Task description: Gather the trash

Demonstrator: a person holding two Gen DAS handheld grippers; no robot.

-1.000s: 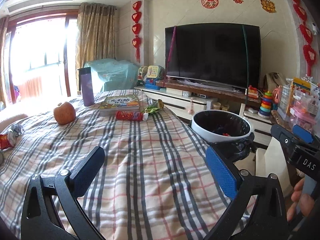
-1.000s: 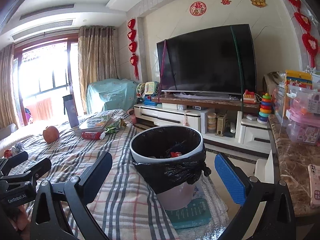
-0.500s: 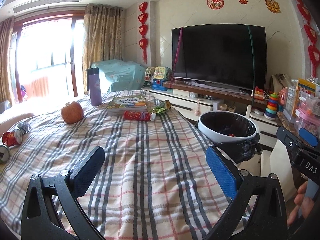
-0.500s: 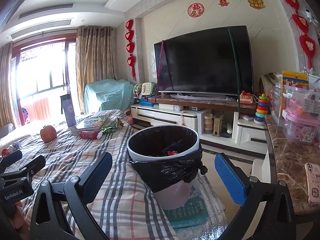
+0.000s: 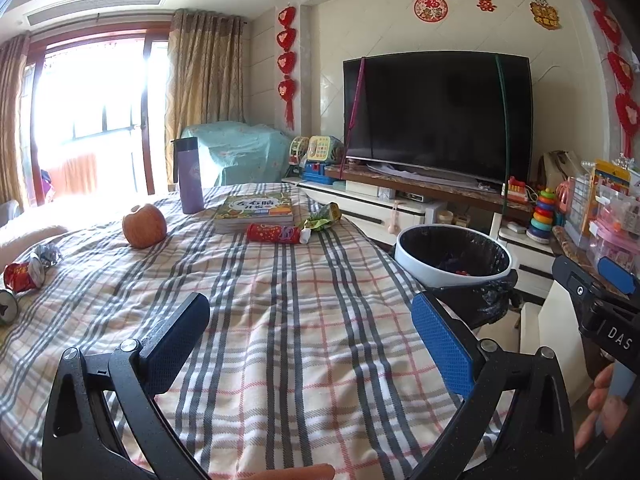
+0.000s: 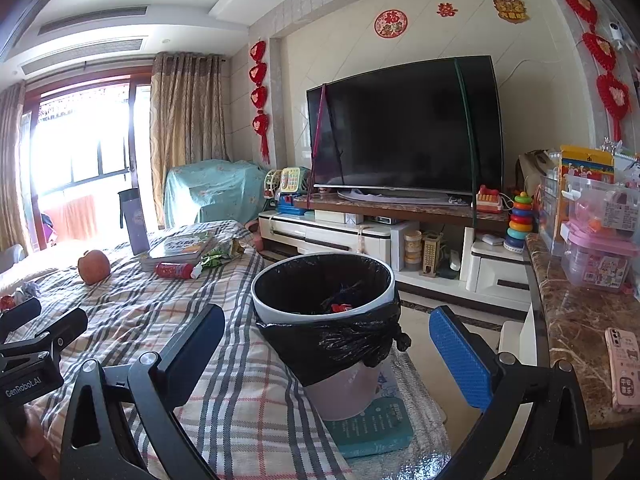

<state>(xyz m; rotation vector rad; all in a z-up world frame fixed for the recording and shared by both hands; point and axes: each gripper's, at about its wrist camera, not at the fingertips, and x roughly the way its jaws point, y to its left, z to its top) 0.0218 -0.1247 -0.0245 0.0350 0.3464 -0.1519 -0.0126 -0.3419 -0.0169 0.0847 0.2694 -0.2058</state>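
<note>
The left claw [image 5: 310, 332] is spread wide and empty above the plaid cloth [image 5: 280, 300]. Well ahead of it a red wrapper [image 5: 273, 233] lies by a green one [image 5: 320, 219]; more scraps [image 5: 28, 270] sit far left. The right claw [image 6: 326, 344], also spread and empty, faces the bin [image 6: 324, 312] just beyond its fingers.

A soft, matt woven plaid cloth [image 5: 288, 320] covers the tabletop. The round white plastic bin [image 6: 324, 312] is smooth and lined with a crinkled, glossy black plastic bag [image 6: 340, 344]. Crumpled red foil wrappers [image 5: 24, 276] shine. The brown marble counter [image 6: 576, 328] is polished; the gripper pads [image 6: 460, 360] are textured blue rubber.
</note>
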